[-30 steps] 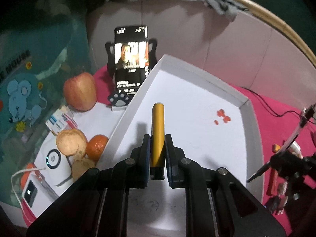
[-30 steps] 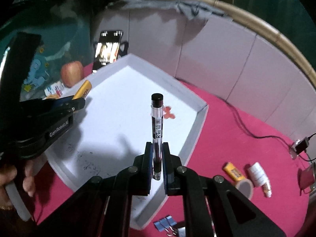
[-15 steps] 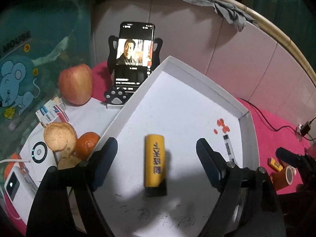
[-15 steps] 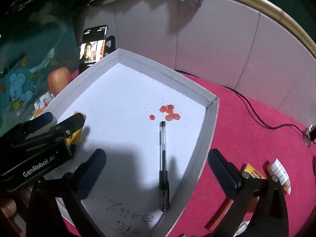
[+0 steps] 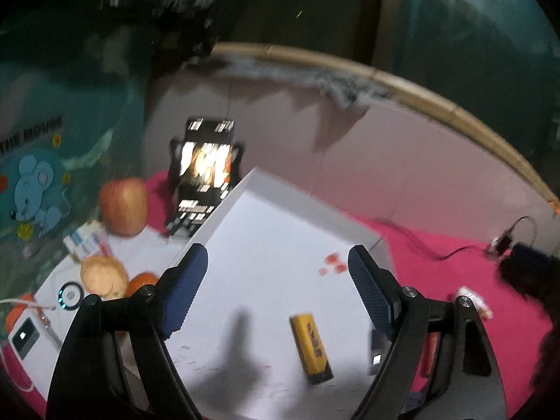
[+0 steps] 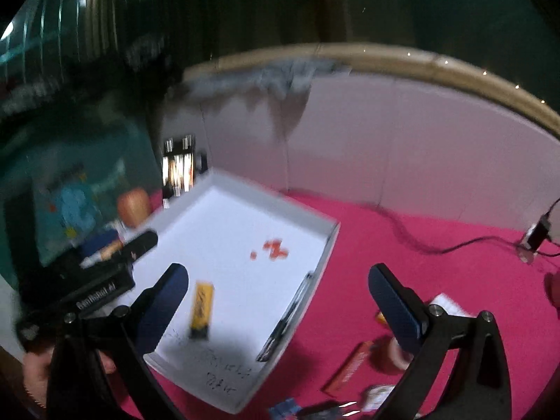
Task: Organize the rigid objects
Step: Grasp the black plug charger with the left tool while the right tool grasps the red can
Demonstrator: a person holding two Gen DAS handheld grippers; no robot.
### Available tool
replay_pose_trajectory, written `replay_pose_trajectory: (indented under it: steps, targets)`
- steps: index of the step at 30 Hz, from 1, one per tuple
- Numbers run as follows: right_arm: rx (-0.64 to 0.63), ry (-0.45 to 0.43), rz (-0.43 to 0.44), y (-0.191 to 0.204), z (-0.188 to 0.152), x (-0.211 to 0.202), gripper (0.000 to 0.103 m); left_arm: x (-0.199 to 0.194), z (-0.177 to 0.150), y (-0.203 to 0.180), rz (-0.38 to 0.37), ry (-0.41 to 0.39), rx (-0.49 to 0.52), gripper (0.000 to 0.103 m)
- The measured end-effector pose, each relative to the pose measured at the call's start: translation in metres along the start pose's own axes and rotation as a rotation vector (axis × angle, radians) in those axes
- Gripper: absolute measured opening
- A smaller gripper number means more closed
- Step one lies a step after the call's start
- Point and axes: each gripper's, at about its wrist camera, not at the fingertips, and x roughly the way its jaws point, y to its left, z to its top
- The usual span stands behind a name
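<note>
Both tools empty over the tray, next pick pending

The yellow tube point(image 5: 311, 348) lies flat at lower centre of the white tray point(image 6: 315, 234), the pen point(image 6: 288, 318) along its right wall, a placing step apparently done. The left gripper point(image 5: 276, 290) and right gripper point(image 6: 280, 301) have jaws spread wide, nothing between them. Loose items wait at lower right on the pink counter point(image 6: 437, 245), e.g. the tape roll point(image 6: 388, 353); the next move likely calls for reaching there.
</note>
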Motion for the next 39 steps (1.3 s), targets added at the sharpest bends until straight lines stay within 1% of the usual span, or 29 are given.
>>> replay_pose_trajectory:
  steps: [1, 3, 6, 7, 9, 10, 11, 12, 14, 15, 16, 19, 20, 25, 27, 31, 33, 34, 35, 36, 37, 39]
  targets:
    - [0.023, -0.055, 0.013, -0.012, 0.005, -0.019, 0.103, -0.007, 0.0, -0.005, -0.021, -0.024, -0.002, 0.083]
    - [0.05, -0.128, 0.054, -0.03, 0.01, -0.047, 0.103, -0.019, 0.001, -0.015, -0.076, -0.053, -0.005, 0.083]
    - [0.065, -0.261, 0.118, -0.061, 0.013, -0.095, 0.103, -0.031, 0.0, -0.037, -0.155, -0.076, 0.02, 0.084]
    - [0.069, -0.306, 0.139, -0.071, 0.012, -0.11, 0.103, -0.034, -0.001, -0.044, -0.169, -0.079, 0.032, 0.084]
    - [0.082, -0.357, 0.161, -0.085, 0.007, -0.129, 0.103, -0.041, -0.005, -0.063, -0.205, -0.078, 0.069, 0.084]
    - [0.087, -0.361, 0.162, -0.092, 0.003, -0.137, 0.103, -0.044, -0.009, -0.074, -0.224, -0.068, 0.092, 0.084]
    - [0.082, -0.349, 0.146, -0.097, -0.002, -0.142, 0.103, -0.045, -0.012, -0.084, -0.242, -0.054, 0.111, 0.084]
    - [0.076, -0.341, 0.111, -0.102, -0.007, -0.145, 0.103, -0.044, -0.017, -0.093, -0.262, -0.033, 0.127, 0.084]
    - [0.079, -0.368, 0.011, -0.113, -0.025, -0.148, 0.103, -0.042, -0.028, -0.108, -0.307, 0.016, 0.161, 0.084]
    - [0.078, -0.364, -0.043, -0.117, -0.034, -0.145, 0.103, -0.04, -0.036, -0.117, -0.327, 0.049, 0.194, 0.084]
    - [0.073, -0.338, -0.084, -0.121, -0.042, -0.14, 0.103, -0.039, -0.042, -0.124, -0.335, 0.069, 0.219, 0.084]
    - [0.091, -0.262, -0.132, -0.136, -0.061, -0.123, 0.103, -0.031, -0.07, -0.145, -0.319, 0.141, 0.329, 0.084]
    - [0.109, -0.21, -0.155, -0.141, -0.069, -0.11, 0.103, -0.028, -0.077, -0.149, -0.316, 0.162, 0.35, 0.084]
    - [0.24, -0.007, -0.159, -0.169, -0.108, -0.062, 0.102, -0.01, -0.115, -0.167, -0.329, 0.289, 0.439, 0.084]
    - [0.26, 0.064, -0.154, -0.169, -0.117, -0.046, 0.092, -0.007, -0.125, -0.171, -0.332, 0.313, 0.469, 0.084]
    - [0.242, 0.161, -0.155, -0.164, -0.135, -0.033, 0.082, -0.004, -0.133, -0.174, -0.333, 0.329, 0.503, 0.084]
    - [0.237, 0.19, -0.143, -0.158, -0.14, -0.025, 0.069, -0.002, -0.134, -0.174, -0.327, 0.329, 0.516, 0.083]
    - [0.232, 0.213, -0.139, -0.154, -0.141, -0.019, 0.066, 0.0, -0.135, -0.174, -0.322, 0.33, 0.523, 0.082]
    - [0.229, 0.225, -0.137, -0.152, -0.141, -0.016, 0.056, 0.001, -0.135, -0.174, -0.32, 0.333, 0.531, 0.075]
    - [0.225, 0.24, -0.139, -0.15, -0.142, -0.011, 0.047, 0.003, -0.136, -0.175, -0.316, 0.34, 0.541, 0.065]
    - [0.224, 0.252, -0.135, -0.148, -0.141, -0.006, 0.047, 0.005, -0.137, -0.175, -0.311, 0.347, 0.549, 0.061]
    - [0.229, 0.258, -0.137, -0.144, -0.137, 0.002, 0.044, 0.01, -0.137, -0.176, -0.304, 0.354, 0.563, 0.061]
